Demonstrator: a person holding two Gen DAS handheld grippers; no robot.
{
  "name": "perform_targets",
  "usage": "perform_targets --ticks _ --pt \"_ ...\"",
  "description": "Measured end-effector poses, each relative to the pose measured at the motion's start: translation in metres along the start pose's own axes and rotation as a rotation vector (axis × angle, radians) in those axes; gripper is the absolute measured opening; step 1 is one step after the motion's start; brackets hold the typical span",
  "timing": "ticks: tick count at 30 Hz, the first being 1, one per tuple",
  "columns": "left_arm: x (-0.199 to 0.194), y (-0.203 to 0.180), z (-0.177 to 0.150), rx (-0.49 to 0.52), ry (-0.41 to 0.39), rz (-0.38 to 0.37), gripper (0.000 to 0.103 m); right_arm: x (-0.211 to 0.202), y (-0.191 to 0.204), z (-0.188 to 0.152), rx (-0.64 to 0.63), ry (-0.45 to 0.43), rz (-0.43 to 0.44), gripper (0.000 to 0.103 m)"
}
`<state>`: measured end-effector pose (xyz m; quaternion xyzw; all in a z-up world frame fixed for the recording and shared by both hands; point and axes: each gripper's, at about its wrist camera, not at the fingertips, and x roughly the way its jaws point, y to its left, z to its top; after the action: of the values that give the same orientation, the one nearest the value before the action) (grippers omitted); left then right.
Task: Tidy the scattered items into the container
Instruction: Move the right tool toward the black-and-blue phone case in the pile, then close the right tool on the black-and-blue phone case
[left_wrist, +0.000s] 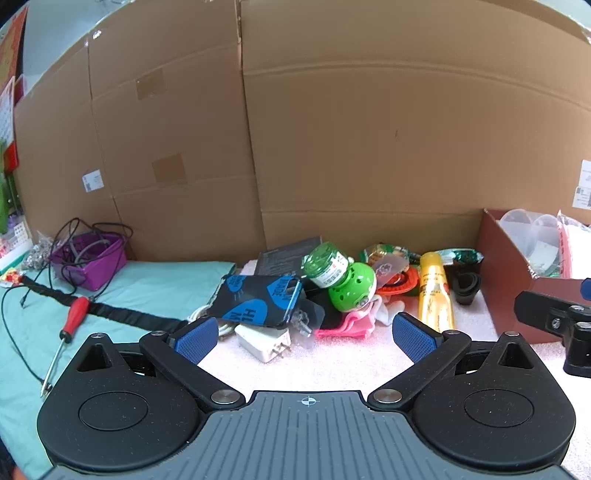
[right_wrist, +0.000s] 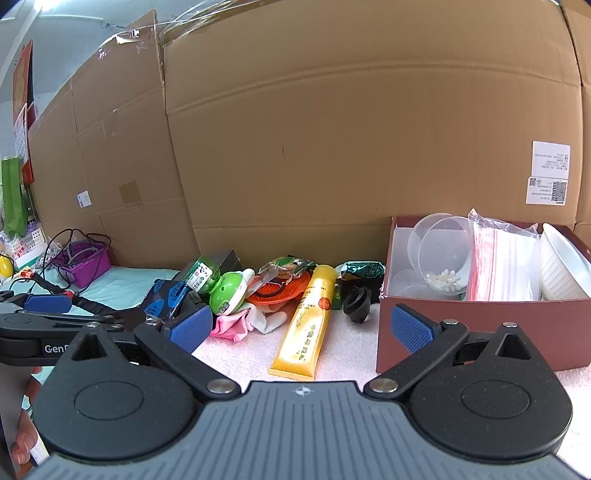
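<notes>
Clutter lies in a heap across the middle of both views, on the pink mat against the cardboard wall, and the yellow tube (right_wrist: 306, 325) is its nearest loose piece. In the right wrist view the tube sits just above the frame's centre, between the two blue pads, its long axis running from the flat crimped end at lower centre up and slightly rightward to the cap end beside a black funnel (right_wrist: 357, 300). The box (right_wrist: 476, 332), already holding a clear tub, a zip bag and a white dish, fills the right of that frame, close beside the tube. The right gripper (right_wrist: 301, 326) has its jaws spread wide and empty, with the tube lying roughly along the line of the fingers, so a turn of the wrist would probably be needed to close across its width. The left gripper (left_wrist: 301, 334) is likewise wide and empty; in its view the tube (left_wrist: 435, 295) lies right of centre, while a phone case (left_wrist: 258, 299), a green bottle (left_wrist: 327, 266) and a white charger (left_wrist: 264, 341) sit nearer its pads. By my judgement the right hand is better placed for the tube, and the left for the case or charger.
</notes>
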<state>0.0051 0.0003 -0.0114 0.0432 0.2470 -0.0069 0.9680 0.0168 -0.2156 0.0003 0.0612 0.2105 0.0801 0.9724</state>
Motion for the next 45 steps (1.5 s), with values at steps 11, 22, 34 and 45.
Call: perform_targets --ticks 11,22,34,45 --pt "0.018 0.044 -0.013 -0.29 0.091 -0.177 0.103 0.004 -0.001 -0.002 0.012 -0.002 0.021 0.102" --pt "0.04 0.059 -0.015 -0.193 0.084 -0.167 0.103 0.024 0.009 0.013 -0.12 -0.052 0.168 0.102" --pt "0.084 0.053 -0.021 0.209 -0.021 -0.125 0.101 0.086 0.032 0.034 -0.153 0.125 0.463 0.096" --pt "0.133 0.056 -0.031 0.344 0.029 -0.125 0.083 0.181 0.059 0.044 0.272 0.476 0.592 0.071"
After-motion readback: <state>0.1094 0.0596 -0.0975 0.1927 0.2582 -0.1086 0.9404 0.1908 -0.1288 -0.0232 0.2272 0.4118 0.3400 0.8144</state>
